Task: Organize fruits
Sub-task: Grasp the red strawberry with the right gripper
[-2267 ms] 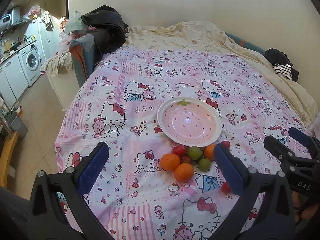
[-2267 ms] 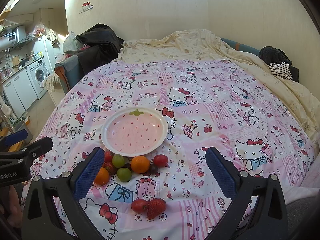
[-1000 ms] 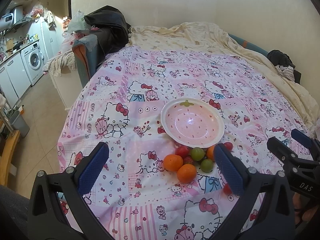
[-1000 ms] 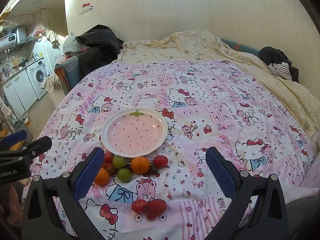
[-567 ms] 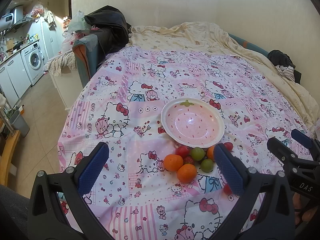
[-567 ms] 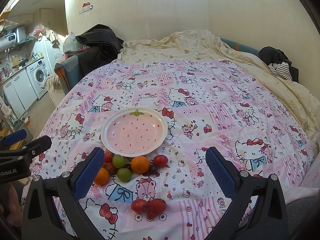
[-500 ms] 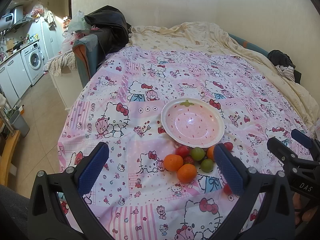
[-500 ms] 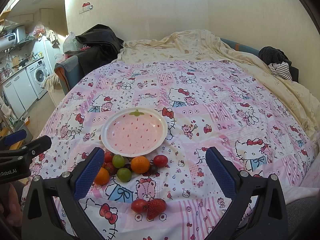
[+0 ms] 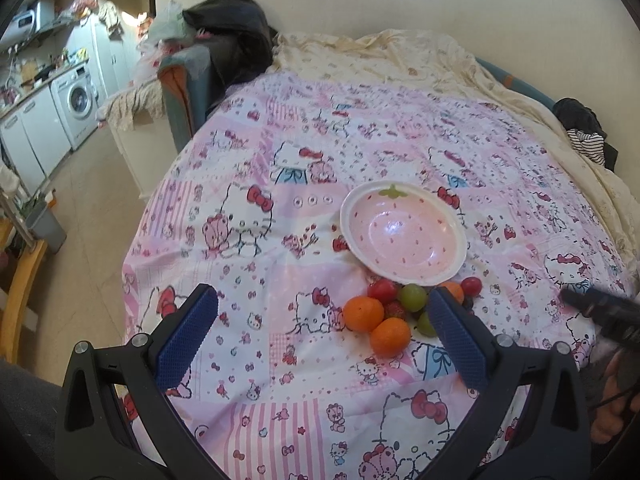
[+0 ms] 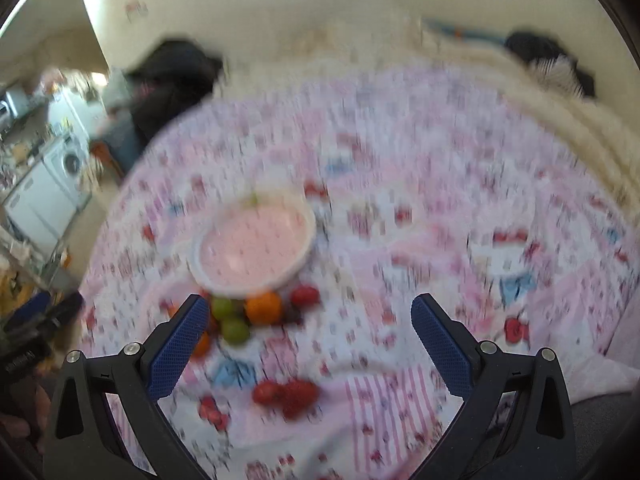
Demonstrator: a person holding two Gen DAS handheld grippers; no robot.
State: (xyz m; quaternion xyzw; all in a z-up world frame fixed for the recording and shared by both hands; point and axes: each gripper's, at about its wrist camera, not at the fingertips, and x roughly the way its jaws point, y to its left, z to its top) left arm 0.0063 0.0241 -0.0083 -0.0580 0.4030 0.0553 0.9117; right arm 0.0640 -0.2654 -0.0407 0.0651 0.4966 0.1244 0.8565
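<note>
A pink strawberry-print bowl (image 9: 402,232) sits empty on the Hello Kitty bedspread (image 9: 280,184). Just in front of it lies a cluster of fruit: two oranges (image 9: 362,314), a green grape (image 9: 413,296), a red tomato (image 9: 382,290) and others. My left gripper (image 9: 320,336) is open and empty, hovering short of the cluster. In the blurred right wrist view the bowl (image 10: 252,248), an orange (image 10: 263,307), green grapes (image 10: 234,330) and a tomato and strawberry (image 10: 286,394) show. My right gripper (image 10: 310,346) is open and empty above the strawberry.
A cream blanket (image 9: 400,56) covers the far end of the bed. Dark clothes (image 9: 232,28) are piled on a chair at the back left. The bed's left edge drops to the floor (image 9: 92,200), with a washing machine (image 9: 76,108) beyond. The right gripper's body (image 9: 600,312) shows at the right.
The right wrist view is now motion-blurred and the bowl and fruit sit nearer the gripper and more central; the right gripper has shifted. The left gripper has barely moved. Both stay open.
</note>
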